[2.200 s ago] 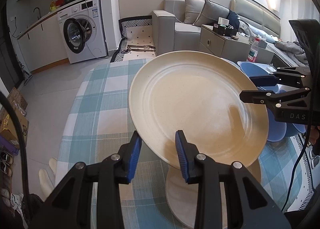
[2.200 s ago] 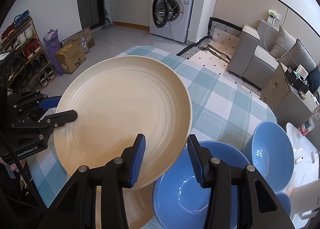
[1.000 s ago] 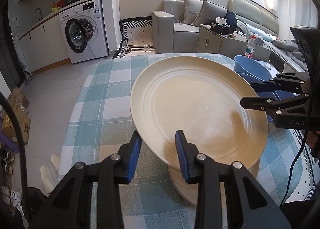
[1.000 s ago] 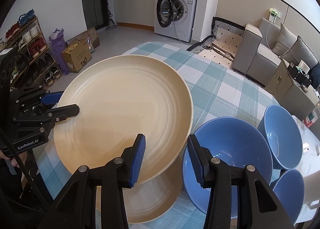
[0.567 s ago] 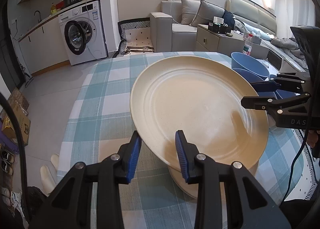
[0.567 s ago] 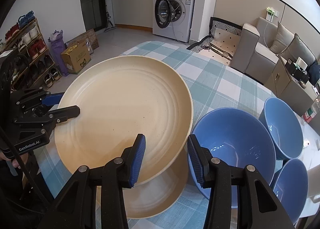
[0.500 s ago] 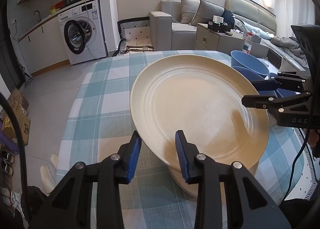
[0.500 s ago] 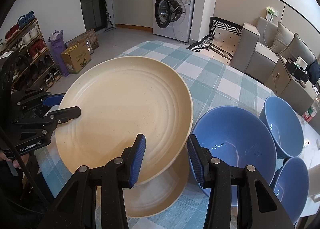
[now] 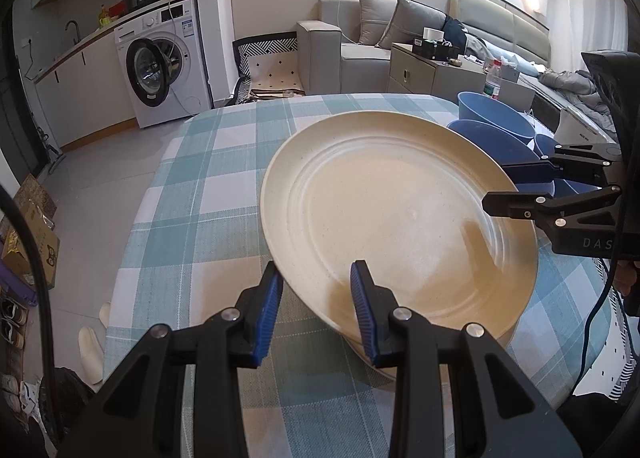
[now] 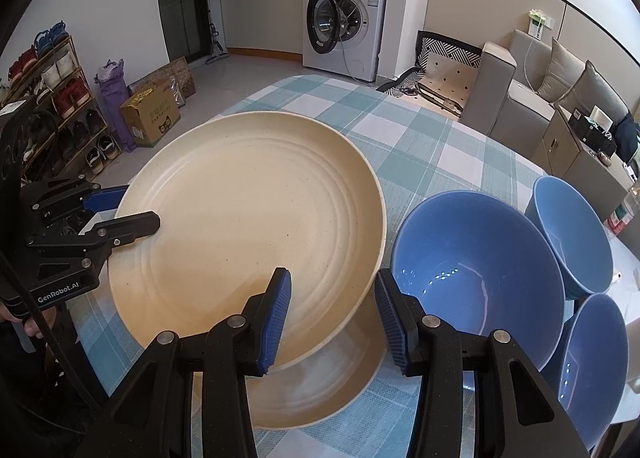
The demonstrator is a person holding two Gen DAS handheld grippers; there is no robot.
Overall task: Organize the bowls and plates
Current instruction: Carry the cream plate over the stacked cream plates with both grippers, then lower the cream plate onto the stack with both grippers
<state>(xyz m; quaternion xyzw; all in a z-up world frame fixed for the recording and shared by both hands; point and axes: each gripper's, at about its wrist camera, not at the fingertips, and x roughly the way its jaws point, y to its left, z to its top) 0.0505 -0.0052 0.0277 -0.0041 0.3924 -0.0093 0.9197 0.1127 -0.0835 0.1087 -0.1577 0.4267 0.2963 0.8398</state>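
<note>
A large cream plate (image 9: 392, 209) (image 10: 248, 217) hangs tilted just above a second cream plate (image 10: 320, 390) that lies on the table. My left gripper (image 9: 316, 298) is shut on the near rim of the raised plate; from the right wrist view it (image 10: 140, 205) clamps the plate's left rim. My right gripper (image 10: 332, 310) is shut on the opposite rim, one pad on top and one beneath, and shows at the right of the left wrist view (image 9: 496, 187). Three blue bowls stand beside the plates: a large one (image 10: 476, 278), one behind it (image 10: 568, 230), one nearer (image 10: 592, 358).
The round table wears a teal checked cloth (image 9: 224, 177) (image 10: 432, 145), with its edge close behind the plates. On the floor beyond are a washing machine (image 9: 160, 77), a grey sofa (image 9: 360, 45), a cardboard box (image 10: 150, 117) and a shoe rack (image 10: 52, 89).
The raised plate and both grippers have drifted a little and sunk closer to the plate on the table. Both grips are unchanged, and the bowls stay put.
</note>
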